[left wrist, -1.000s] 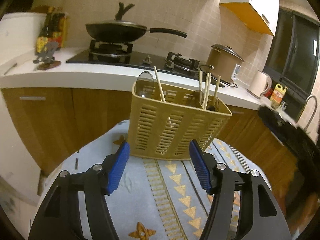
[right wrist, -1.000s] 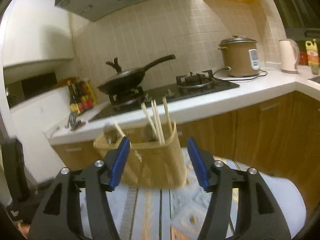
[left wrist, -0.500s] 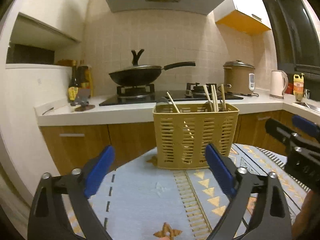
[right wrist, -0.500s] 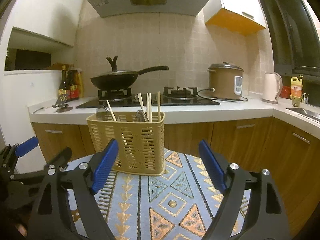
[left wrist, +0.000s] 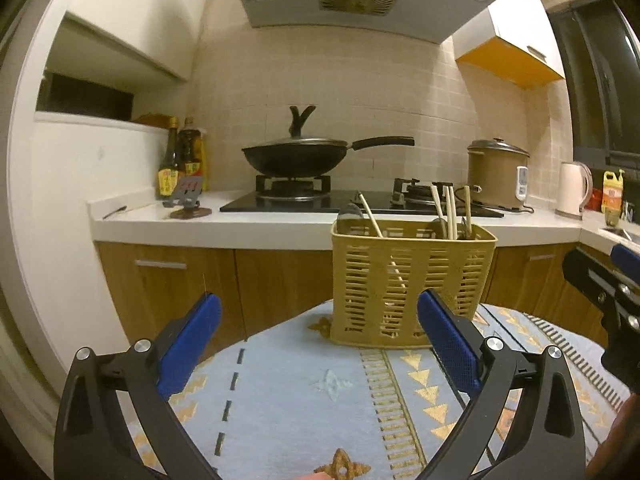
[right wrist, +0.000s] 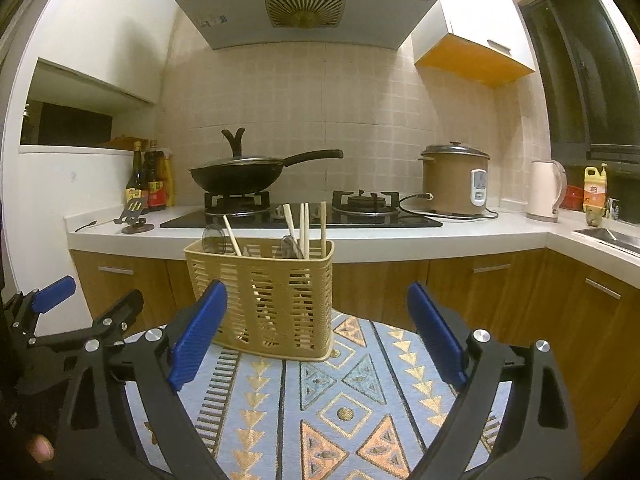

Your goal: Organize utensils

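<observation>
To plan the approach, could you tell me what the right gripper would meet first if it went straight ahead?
Most likely the yellow utensil basket: it stands between the open right gripper fingers' line, slightly left of centre, though the depth is unclear.

A home kitchen is showing here: a wok point(right wrist: 240, 176) is sitting on a gas hob point(right wrist: 300, 212) under a range hood point(right wrist: 306, 4), a rice cooker point(right wrist: 456, 178) and kettle point(right wrist: 546, 190) are standing along the tiled wall.
</observation>
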A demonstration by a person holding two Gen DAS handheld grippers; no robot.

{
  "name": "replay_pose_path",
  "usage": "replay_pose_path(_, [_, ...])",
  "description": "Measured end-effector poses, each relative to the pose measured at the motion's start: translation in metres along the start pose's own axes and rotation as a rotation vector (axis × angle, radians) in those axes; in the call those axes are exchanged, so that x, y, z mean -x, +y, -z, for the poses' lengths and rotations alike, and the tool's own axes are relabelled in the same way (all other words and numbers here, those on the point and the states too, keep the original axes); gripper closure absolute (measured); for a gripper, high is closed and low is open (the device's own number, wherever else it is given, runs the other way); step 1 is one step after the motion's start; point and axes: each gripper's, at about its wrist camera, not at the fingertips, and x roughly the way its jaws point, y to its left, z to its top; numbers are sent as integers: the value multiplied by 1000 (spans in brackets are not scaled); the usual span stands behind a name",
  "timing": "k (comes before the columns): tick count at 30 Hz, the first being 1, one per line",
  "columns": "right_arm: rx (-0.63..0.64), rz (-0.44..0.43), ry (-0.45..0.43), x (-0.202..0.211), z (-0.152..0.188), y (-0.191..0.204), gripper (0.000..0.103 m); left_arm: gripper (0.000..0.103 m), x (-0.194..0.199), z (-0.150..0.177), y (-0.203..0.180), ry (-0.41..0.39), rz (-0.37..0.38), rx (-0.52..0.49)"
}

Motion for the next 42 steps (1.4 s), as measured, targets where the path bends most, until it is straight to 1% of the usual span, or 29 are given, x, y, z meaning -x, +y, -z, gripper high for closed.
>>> replay_pose_path(4, [16,-4,10,-2,2,5,11,8,-1,0,4,7,6,17])
replay_pose_path(11, [35,-4,11,-2,4,10,10,8,-1,1,1,15,23,11])
replay_pose_path(17, [22,4,21,-5,4,9,10,8,2,2,-2,2,1,-9])
replay_pose_path(30, [19,5,27,-7,6,7,8,8,0,3,-1,17,8,-6])
replay_pose_path(42, [18,-4,30,-7,6,7,8,8,1,4,-4,6,-6,-23])
